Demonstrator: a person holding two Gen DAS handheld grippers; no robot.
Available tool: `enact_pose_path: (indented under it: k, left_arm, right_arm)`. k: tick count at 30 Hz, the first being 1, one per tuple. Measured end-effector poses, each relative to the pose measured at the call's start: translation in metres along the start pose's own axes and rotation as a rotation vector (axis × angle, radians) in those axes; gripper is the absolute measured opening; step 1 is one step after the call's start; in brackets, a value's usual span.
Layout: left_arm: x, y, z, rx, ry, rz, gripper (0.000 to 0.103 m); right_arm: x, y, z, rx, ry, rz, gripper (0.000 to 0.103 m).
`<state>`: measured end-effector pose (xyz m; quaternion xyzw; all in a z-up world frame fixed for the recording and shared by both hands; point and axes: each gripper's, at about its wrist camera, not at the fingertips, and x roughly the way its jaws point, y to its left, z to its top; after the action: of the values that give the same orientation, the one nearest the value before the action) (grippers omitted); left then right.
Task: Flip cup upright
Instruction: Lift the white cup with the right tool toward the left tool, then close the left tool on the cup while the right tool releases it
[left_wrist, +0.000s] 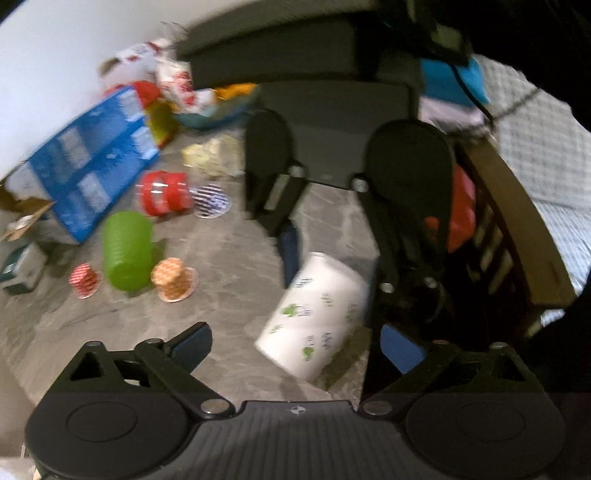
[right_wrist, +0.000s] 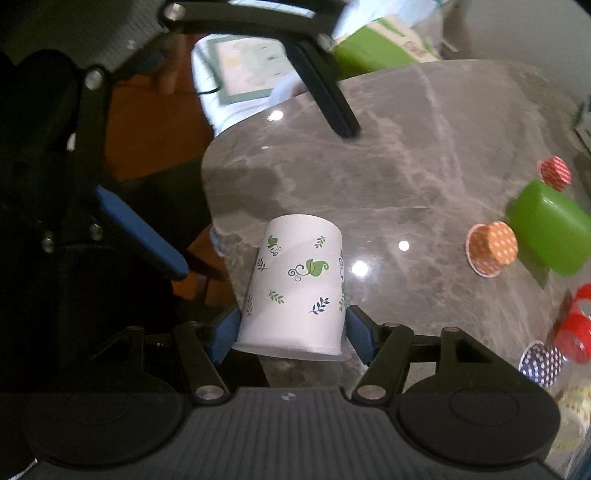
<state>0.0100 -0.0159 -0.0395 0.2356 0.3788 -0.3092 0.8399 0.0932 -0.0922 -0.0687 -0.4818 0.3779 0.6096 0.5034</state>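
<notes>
A white paper cup (right_wrist: 295, 288) with green leaf prints is held near its rim between the blue pads of my right gripper (right_wrist: 291, 332), its base pointing away over the grey marble table (right_wrist: 388, 184). In the left wrist view the same cup (left_wrist: 314, 317) shows tilted, gripped by the right gripper (left_wrist: 332, 280) that reaches in from above. My left gripper (left_wrist: 295, 347) is open and empty, its fingers wide apart just short of the cup. The left gripper's fingers (right_wrist: 140, 229) also show at the left of the right wrist view.
On the table stand a green plastic cup (left_wrist: 127, 251), an orange dotted cupcake liner (left_wrist: 173, 278), a red one (left_wrist: 85, 280), a blue dotted one (left_wrist: 212, 201) and a red tape roll (left_wrist: 164, 192). A blue box (left_wrist: 92, 162) and clutter lie behind. A wooden chair (left_wrist: 517, 236) stands right.
</notes>
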Motion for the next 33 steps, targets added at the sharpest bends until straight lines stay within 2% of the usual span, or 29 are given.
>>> enact_pose_path:
  k: [2,9,17,23,27,33]
  left_arm:
    - [0.008,-0.001,0.002,0.033,0.034,-0.043,0.098]
    - [0.027,-0.004,0.011,0.101,0.080,-0.081,0.093]
    - [0.035,-0.001,0.015,0.108,0.090,-0.117,0.085]
    - [0.045,-0.001,0.018,0.127,0.114,-0.139,0.084]
    - [0.050,0.000,0.020,0.132,0.129,-0.163,0.077]
    - [0.052,0.004,0.020,0.132,0.132,-0.182,0.077]
  right_arm:
    - [0.001,-0.001,0.001,-0.031,0.005,0.013,0.064]
    - [0.003,-0.001,0.005,-0.127,0.015,0.055,0.064]
    - [0.004,0.002,0.009,-0.198,0.022,0.065,0.064]
    - [0.006,0.003,0.009,-0.227,0.022,0.070,0.064]
    - [0.003,0.003,0.006,-0.225,0.022,0.074,0.064]
    - [0.002,0.002,0.005,-0.232,0.022,0.071,0.064]
